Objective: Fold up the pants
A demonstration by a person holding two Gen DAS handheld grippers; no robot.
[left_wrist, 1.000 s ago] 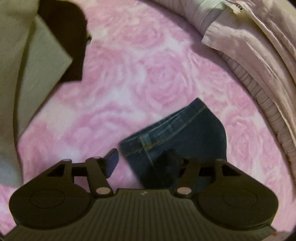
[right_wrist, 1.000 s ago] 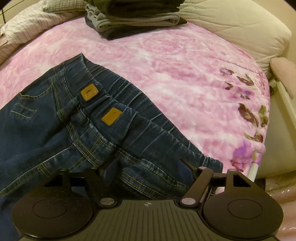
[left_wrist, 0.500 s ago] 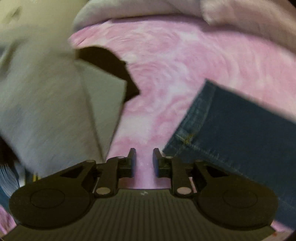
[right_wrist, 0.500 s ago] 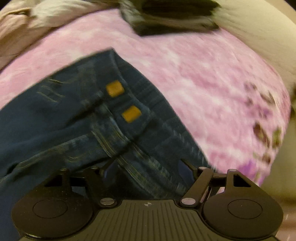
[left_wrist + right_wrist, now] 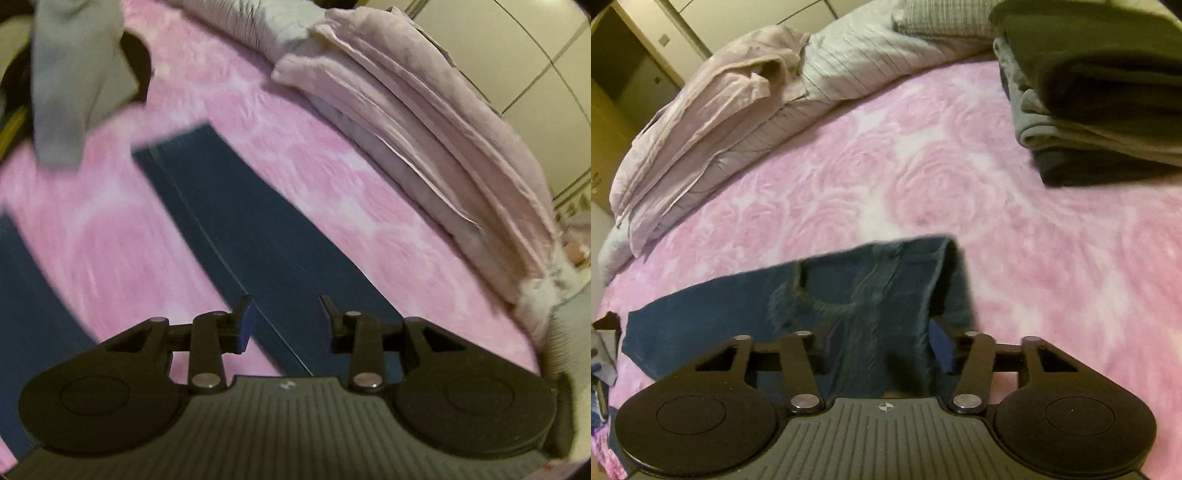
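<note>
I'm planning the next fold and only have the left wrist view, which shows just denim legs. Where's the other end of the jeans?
Observer: The jeans bunch up between the fingers of the right gripper. I can't tell whether it is clamped.
Operator: Anything beyond it?
Observer: A stack of folded clothes lies on the pink bedspread, apart from the jeans.

No words, numbers, labels or brand names can be read in either view. The only sign is a small round crosshair mark [image 5: 887,406] on the ribbed body of the right tool (the matching spot on the left tool shows a pale smudge [image 5: 286,384], too blurred to make out).
</note>
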